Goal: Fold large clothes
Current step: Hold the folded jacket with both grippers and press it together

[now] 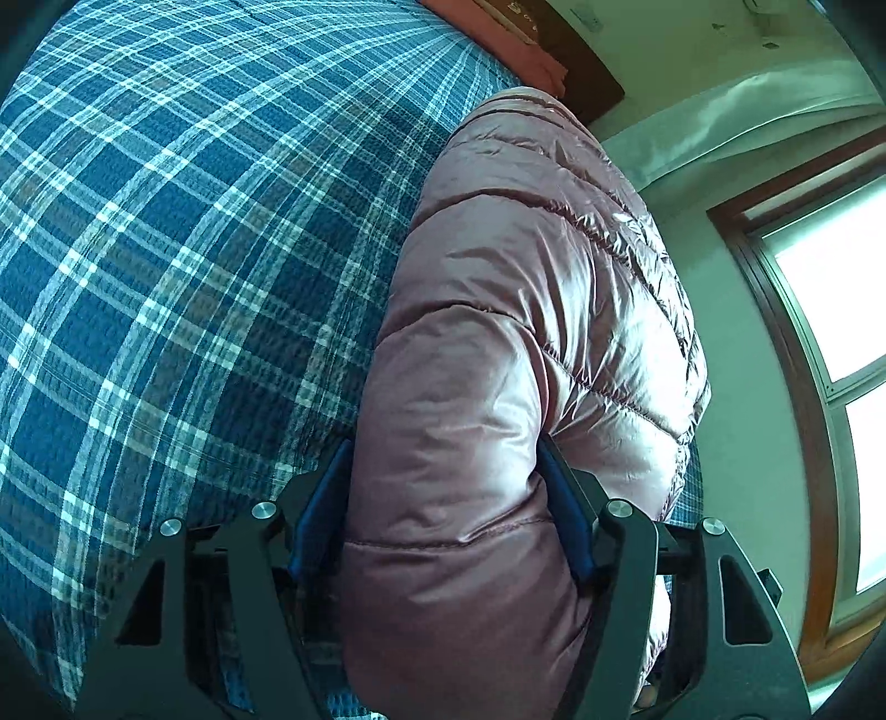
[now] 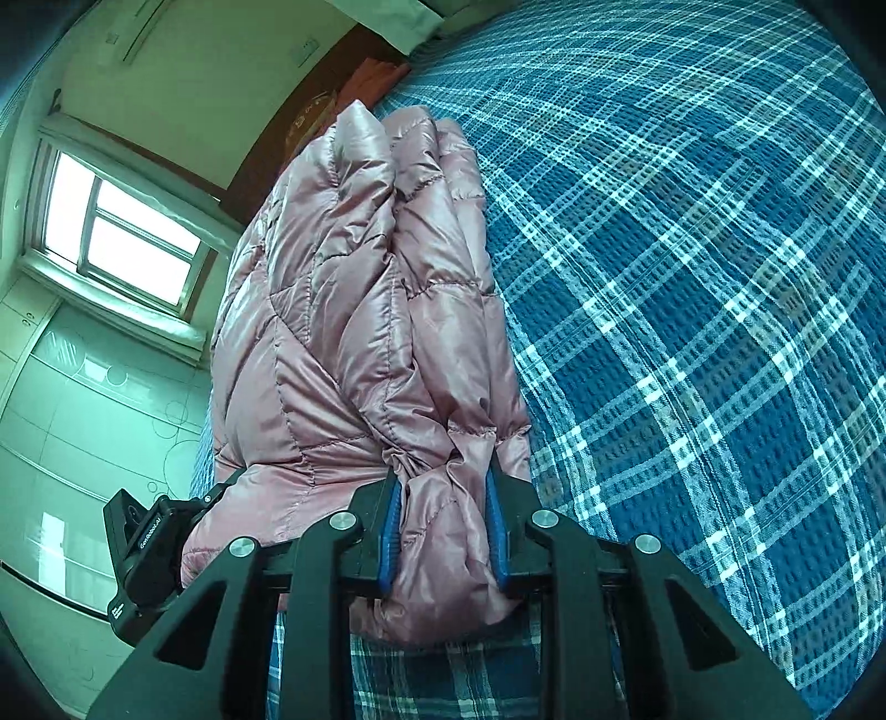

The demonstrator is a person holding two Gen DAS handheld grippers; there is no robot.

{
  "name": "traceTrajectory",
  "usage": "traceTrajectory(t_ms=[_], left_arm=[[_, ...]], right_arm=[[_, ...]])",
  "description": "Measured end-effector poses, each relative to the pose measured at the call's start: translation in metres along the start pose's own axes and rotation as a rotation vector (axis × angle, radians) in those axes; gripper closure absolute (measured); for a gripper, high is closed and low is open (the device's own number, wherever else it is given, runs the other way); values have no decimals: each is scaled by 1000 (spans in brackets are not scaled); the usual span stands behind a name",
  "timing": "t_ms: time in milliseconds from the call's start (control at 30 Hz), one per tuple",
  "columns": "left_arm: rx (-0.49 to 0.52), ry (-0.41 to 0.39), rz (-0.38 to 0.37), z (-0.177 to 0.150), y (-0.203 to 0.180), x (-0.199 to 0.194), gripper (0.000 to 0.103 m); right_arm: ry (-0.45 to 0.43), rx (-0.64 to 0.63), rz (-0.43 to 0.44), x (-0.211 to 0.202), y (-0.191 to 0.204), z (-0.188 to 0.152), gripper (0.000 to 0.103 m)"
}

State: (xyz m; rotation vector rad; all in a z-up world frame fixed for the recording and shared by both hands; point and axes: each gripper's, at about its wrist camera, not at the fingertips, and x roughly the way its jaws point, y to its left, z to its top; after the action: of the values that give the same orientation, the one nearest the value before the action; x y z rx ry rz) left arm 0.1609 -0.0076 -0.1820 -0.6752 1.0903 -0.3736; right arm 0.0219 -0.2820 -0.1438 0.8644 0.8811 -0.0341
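Note:
A shiny pink quilted down jacket (image 1: 526,310) lies folded in a thick bundle on a bed with a blue plaid cover (image 1: 183,249). My left gripper (image 1: 443,498) is shut on a puffy end of the jacket, blue pads pressed on both sides. In the right wrist view the jacket (image 2: 354,310) stretches away from me, and my right gripper (image 2: 443,526) is shut on its gathered near edge. The other gripper's black body (image 2: 144,559) shows at the lower left, against the jacket.
The plaid bed cover (image 2: 692,277) fills the right side. A dark wooden headboard (image 1: 587,72) and an orange-red cloth (image 1: 487,33) lie beyond the jacket. A window (image 2: 122,243) and pale walls flank the bed.

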Motion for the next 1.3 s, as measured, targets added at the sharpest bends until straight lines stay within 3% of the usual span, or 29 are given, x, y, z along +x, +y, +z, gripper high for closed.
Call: traceTrajectory(t_ms=[67, 167, 233, 400, 533, 600, 767, 933, 1067, 1200, 1300], left_arm=[[6, -3, -17, 0, 0, -4, 37], [18, -21, -19, 0, -1, -18, 35], [21, -42, -19, 2, -4, -30, 35], [-7, -137, -70, 22, -6, -54, 24], [-168, -75, -110, 43, 1, -33, 23], [-216, -48, -109, 50, -1, -20, 23], [-194, -30, -52, 61, -13, 5, 20], [-220, 12, -55, 61, 0, 29, 14], [-164, 13, -49, 61, -6, 33, 13], [-122, 36, -49, 62, -13, 37, 14], [-119, 51, -50, 62, -13, 39, 18]], right_arm=[[-2, -4, 18, -4, 0, -1, 77], [3, 0, 15, -14, 4, -1, 66], [-3, -5, -24, -31, 9, -3, 48], [-98, -2, -34, -55, 27, 19, 30], [-108, 42, -31, -35, 42, 47, 29], [-88, 59, -70, -16, 49, 60, 29], [-85, 20, -197, 16, 52, 81, 29], [-68, 93, -84, 34, 17, 80, 17], [-98, 30, -41, 26, 14, 70, 19], [-91, 18, 37, 32, 15, 58, 43], [-47, 22, 108, 39, 12, 55, 46]])
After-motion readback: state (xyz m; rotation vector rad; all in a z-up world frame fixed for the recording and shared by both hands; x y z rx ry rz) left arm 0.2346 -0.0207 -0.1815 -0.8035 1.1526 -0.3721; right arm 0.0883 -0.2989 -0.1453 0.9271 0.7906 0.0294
